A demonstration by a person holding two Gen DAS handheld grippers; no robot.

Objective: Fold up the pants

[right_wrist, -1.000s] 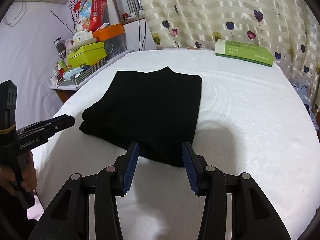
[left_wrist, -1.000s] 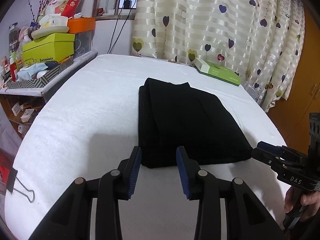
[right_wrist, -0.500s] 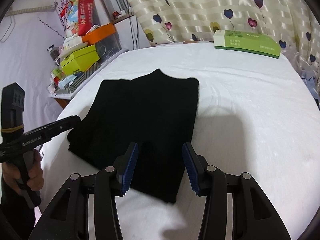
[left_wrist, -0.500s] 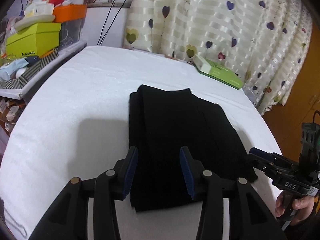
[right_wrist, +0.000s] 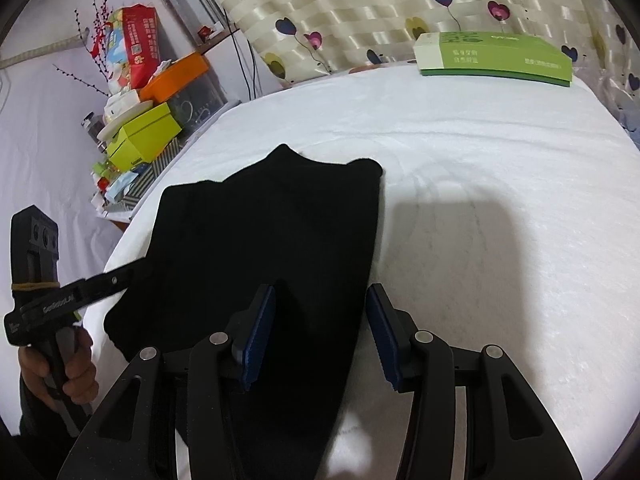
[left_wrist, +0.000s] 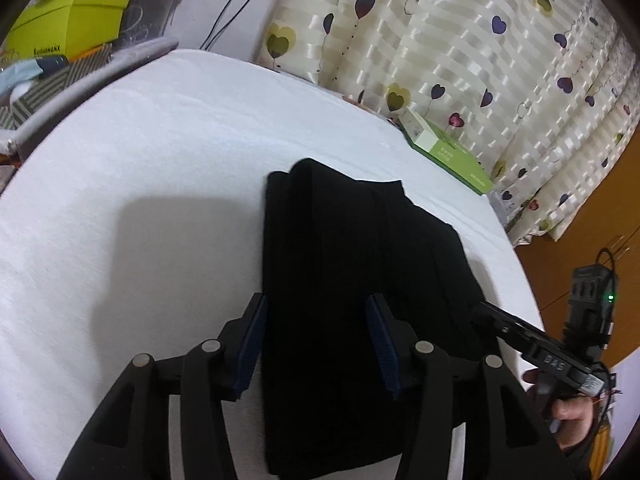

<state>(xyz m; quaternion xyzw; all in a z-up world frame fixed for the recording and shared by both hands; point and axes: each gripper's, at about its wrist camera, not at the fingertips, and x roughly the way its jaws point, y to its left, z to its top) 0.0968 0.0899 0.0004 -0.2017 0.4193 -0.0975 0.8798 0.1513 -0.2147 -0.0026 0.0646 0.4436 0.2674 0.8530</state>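
- While both grippers hang above it, a pair of black pants (left_wrist: 360,280) lies flat on a white bed (left_wrist: 160,152), already folded into a long narrow stack.
- Left gripper (left_wrist: 318,344): its two blue-padded fingers (left_wrist: 250,344) are spread wide and hold nothing. The near left part of the pants lies directly under and between them, running forward and away.
- Right gripper (right_wrist: 320,336): also spread wide and empty. The near right edge of the pants sits below it, with bare bed just to its right.
- Each gripper appears at the edge of the other's view, so they flank the near end of the pants side by side.
- My reading: they are lined up over the two near corners, fingers open, ready to pinch the end and carry it forward for another fold.
- Far ahead, a green box (right_wrist: 496,56) rests near a heart-patterned curtain (left_wrist: 460,40), well clear of the pants.
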